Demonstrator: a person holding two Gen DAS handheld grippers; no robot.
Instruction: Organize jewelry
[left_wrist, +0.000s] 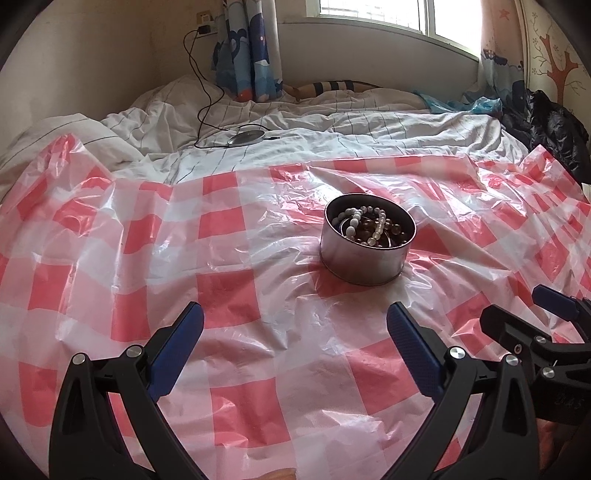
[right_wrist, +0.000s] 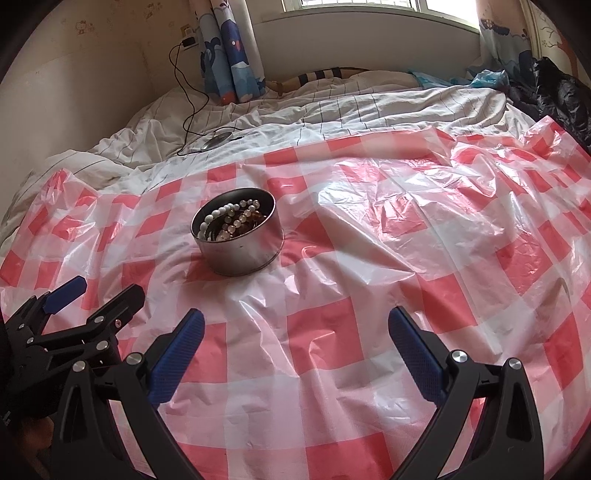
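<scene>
Left gripper (left_wrist: 295, 343): jaws spread wide, nothing between them, above the checkered plastic sheet (left_wrist: 229, 288).
Right gripper (right_wrist: 295, 347): also spread wide and empty, beside the left one.
Tin (left_wrist: 367, 242): round metal tin, standing upright on the sheet, ahead of both grippers and apart from them.
Jewelry (left_wrist: 369, 225): bead bracelets, white and brownish, lying tangled inside the tin.
Sheet: red and white squares, wrinkled, spread over the bed (left_wrist: 369, 129).

bare checked plastic sheet (left_wrist: 236, 295) open all round, round tin (left_wrist: 365, 251) sole obstacle ahead, rumpled bedding (left_wrist: 369, 129) behind
</scene>
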